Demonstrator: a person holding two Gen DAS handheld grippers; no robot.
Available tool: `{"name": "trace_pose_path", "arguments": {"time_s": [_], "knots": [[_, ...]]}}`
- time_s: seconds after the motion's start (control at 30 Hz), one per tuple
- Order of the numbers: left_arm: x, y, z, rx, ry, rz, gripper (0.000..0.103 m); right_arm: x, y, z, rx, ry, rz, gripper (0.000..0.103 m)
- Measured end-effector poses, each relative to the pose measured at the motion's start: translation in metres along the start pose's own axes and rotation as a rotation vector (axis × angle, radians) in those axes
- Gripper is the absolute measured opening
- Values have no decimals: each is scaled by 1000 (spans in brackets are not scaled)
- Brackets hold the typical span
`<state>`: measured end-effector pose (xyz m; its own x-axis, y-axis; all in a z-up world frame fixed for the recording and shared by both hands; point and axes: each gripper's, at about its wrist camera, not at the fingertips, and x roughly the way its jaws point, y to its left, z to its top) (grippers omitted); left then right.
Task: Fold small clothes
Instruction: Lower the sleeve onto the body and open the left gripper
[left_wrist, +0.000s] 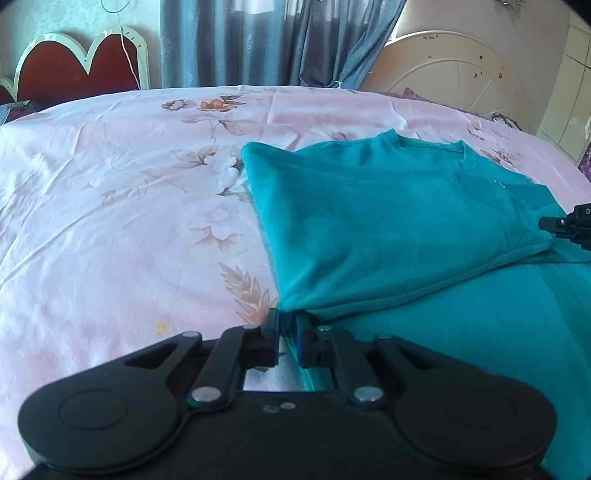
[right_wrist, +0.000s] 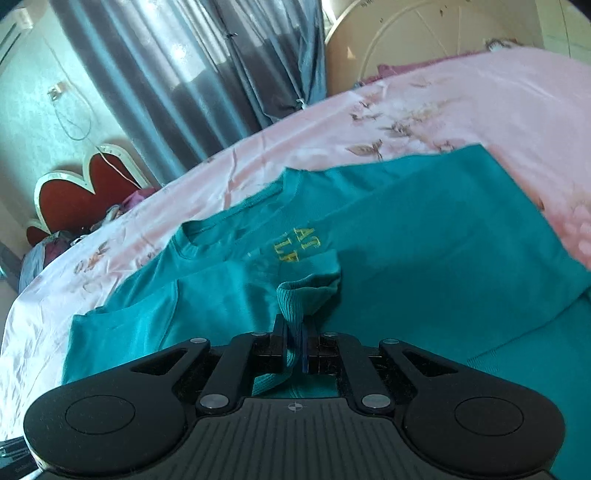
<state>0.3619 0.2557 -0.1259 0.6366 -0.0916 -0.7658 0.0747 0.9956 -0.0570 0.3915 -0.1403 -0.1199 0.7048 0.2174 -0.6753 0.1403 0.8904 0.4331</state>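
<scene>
A teal sweatshirt (left_wrist: 388, 206) lies partly folded on the pink floral bedsheet (left_wrist: 110, 206). My left gripper (left_wrist: 289, 325) is shut on a folded corner of the sweatshirt at its left edge. In the right wrist view the same sweatshirt (right_wrist: 443, 229) shows yellow letters on its chest, half covered by a folded-over panel. My right gripper (right_wrist: 293, 332) is shut on the ribbed sleeve cuff (right_wrist: 306, 295), which stands up between its fingers. The right gripper (left_wrist: 569, 225) also shows at the right edge of the left wrist view, at the cloth's far side.
The bedsheet (right_wrist: 443, 107) spreads to the left and beyond the shirt. A red and white headboard (left_wrist: 77, 66) and grey-blue curtains (left_wrist: 258, 40) stand behind the bed. A round cream panel (left_wrist: 454, 77) leans at the back right.
</scene>
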Motion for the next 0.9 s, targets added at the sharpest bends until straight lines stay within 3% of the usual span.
{"name": "trace_pose_path", "arguments": {"time_s": [0.27,0.5,0.53,0.6,0.63,0.67,0.77,0.83,0.9], "knots": [[-2,3,-1,-8,-8,-17,8,-23,11,-12,-81,-52,-32,4],[0,5,0,11,11,-33,9,-3,-5,-23,-23,5,-64,4],[-2,5,0,31,18,-43,12,-6,-6,-22,-20,1,-67,4],[-14,10,-1,34,10,-61,39,-15,-5,-19,-35,-13,-97,7],[-25,14,-3,30,-17,-59,41,-24,-4,-18,-45,-42,-108,24],[-38,17,-3,30,-60,-60,43,-36,-3,-16,-63,-91,-124,32],[-52,16,11,-3,-133,-92,47,-46,4,-5,-101,-146,-132,36],[-38,0,24,9,-129,-146,50,-31,14,1,-118,-87,-92,36],[-9,-18,32,41,-60,-180,55,-5,30,0,-198,15,-71,36]]}}
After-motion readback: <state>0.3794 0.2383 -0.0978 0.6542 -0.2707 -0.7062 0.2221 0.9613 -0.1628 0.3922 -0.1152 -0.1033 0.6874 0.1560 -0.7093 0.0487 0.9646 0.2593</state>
